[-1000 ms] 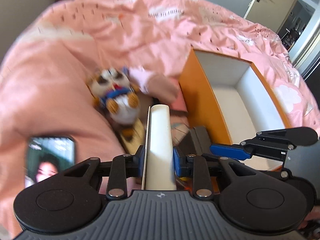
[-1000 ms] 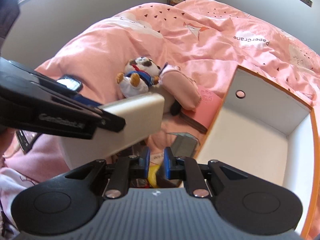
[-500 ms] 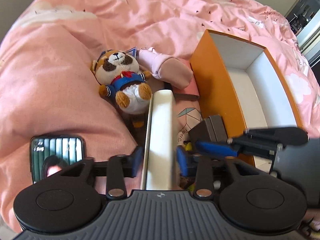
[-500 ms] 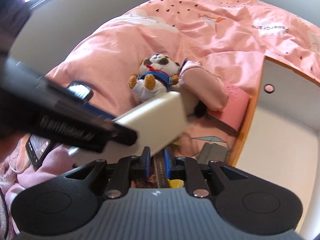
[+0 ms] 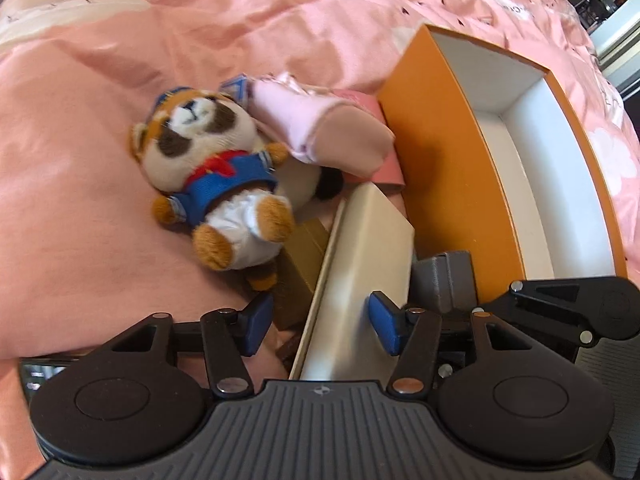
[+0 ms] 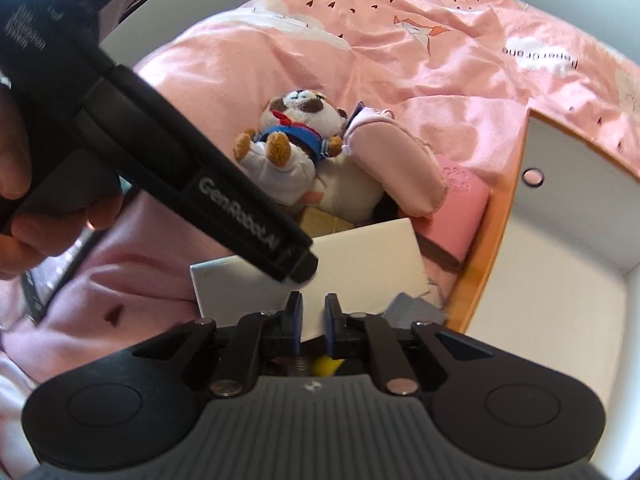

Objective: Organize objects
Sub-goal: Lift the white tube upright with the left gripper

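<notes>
Left wrist view: the left gripper [image 5: 320,322] has just been opening, its blue pads clear of the cream box [image 5: 360,280] between them (released, by the look of it), which leans on the clutter beside the orange bin [image 5: 444,168], not in it. The plush toy [image 5: 218,184] lies just left. Right wrist view: the right gripper [image 6: 313,322] is nearly closed with nothing visibly between its pads. The cream box rests tilted, so it could slide off the pile or tip against the bin wall.

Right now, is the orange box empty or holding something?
Empty as far as shown: the orange box shows only bare white floor and walls; its near end is hidden.
</notes>
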`<act>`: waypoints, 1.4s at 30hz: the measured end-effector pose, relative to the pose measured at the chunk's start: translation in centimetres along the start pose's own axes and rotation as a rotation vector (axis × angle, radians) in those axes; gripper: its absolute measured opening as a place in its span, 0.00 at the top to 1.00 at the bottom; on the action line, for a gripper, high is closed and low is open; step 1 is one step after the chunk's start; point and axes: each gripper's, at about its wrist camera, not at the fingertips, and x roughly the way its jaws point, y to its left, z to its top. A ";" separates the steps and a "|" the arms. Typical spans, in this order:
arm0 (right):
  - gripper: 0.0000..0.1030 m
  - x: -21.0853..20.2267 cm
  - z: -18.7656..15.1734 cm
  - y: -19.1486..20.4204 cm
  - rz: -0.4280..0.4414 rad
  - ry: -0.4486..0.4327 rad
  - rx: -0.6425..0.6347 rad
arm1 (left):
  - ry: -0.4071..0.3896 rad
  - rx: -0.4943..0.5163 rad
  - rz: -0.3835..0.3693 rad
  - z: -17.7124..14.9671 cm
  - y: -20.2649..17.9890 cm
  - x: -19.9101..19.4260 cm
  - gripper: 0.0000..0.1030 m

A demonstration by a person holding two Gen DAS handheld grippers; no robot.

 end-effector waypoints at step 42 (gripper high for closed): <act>0.90 -1.0 1.1 -2.2 -0.122 0.027 -0.138 | 0.046 -0.136 -0.176 3.2 -1.2 4.6 0.61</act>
